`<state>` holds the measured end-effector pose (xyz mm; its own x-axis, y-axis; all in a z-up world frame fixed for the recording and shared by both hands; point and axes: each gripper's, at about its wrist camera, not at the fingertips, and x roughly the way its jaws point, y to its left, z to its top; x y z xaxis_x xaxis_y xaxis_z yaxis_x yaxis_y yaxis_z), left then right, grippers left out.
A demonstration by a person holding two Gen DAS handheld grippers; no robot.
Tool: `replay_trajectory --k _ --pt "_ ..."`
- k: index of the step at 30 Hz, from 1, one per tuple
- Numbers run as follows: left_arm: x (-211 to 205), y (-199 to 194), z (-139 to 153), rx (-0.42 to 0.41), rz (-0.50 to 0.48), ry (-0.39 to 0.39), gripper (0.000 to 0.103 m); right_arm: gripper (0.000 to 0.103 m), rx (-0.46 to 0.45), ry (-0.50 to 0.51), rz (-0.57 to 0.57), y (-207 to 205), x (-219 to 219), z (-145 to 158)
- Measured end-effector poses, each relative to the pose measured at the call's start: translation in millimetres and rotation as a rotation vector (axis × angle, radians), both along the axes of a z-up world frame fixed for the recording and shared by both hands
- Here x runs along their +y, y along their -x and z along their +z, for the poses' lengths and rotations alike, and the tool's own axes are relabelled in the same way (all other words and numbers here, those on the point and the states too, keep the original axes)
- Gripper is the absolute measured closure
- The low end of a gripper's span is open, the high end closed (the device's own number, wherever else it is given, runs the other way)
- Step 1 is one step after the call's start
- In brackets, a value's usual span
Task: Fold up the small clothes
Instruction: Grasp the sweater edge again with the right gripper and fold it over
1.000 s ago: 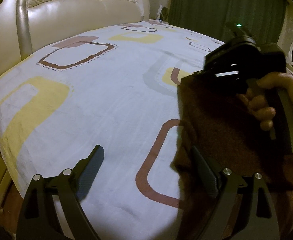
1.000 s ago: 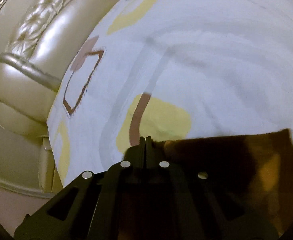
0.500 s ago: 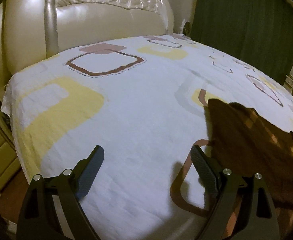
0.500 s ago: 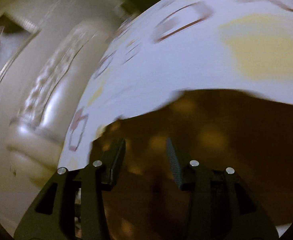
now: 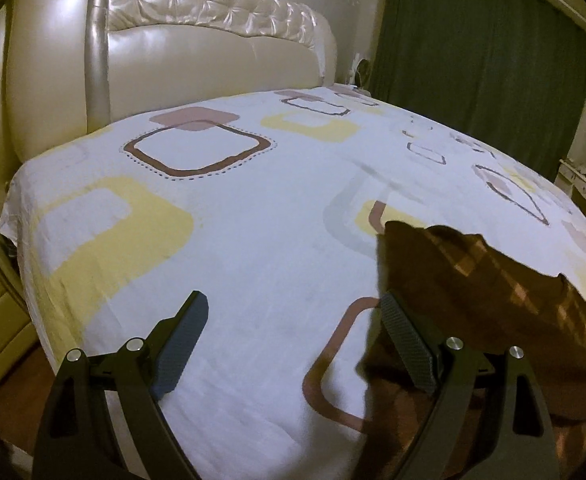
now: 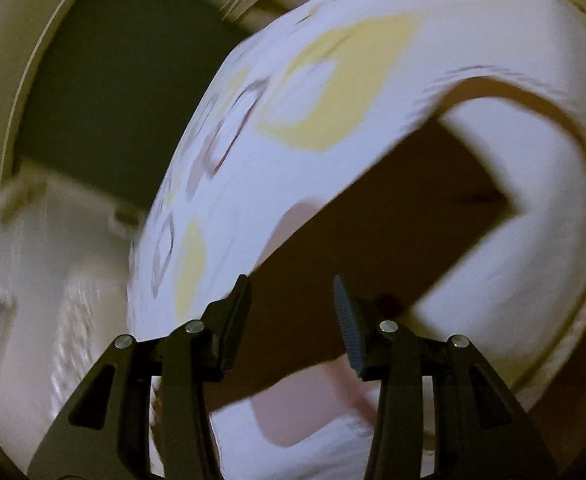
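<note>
A home bedroom: a bed [image 5: 253, 208] with a patterned sheet fills the frame, tufted cream headboard [image 5: 197, 52] upper left, dark green curtain [image 5: 477, 76] upper right

Item: one small dark brown garment [image 5: 489, 292], faintly checked with lighter orange-tan squares. I am seeing it lying spread on the patterned bedsheet, at the near right of my left view, its far edge wavy and uneven, one corner pointing toward the far left. Its near part is running under my left-hand tool's right finger. In my right view, which is blurring, the same garment [image 6: 373, 232] is showing as a flat dark shape with a notch cut into its right side.
</note>
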<state>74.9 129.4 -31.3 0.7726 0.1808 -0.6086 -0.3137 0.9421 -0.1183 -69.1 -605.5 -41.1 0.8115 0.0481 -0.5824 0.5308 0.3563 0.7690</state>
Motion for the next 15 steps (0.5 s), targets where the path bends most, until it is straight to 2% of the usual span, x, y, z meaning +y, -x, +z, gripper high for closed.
replay_trajectory --k 6,12,15 --pt "-10.2 1.6 2.6 0.033 -0.009 0.019 0.016 0.061 -0.012 -0.1 -0.183 38.8 -36.7 -31.6" --pt "-28.1 2.9 6.5 0.041 -0.045 0.01 0.016 0.061 -0.044 -0.13 -0.238 50.3 -51.9 -48.7" --pt "-36.5 4.2 7.9 0.045 -0.06 0.006 0.016 0.062 -0.044 -0.12 -0.28 58.4 -52.1 -46.8"
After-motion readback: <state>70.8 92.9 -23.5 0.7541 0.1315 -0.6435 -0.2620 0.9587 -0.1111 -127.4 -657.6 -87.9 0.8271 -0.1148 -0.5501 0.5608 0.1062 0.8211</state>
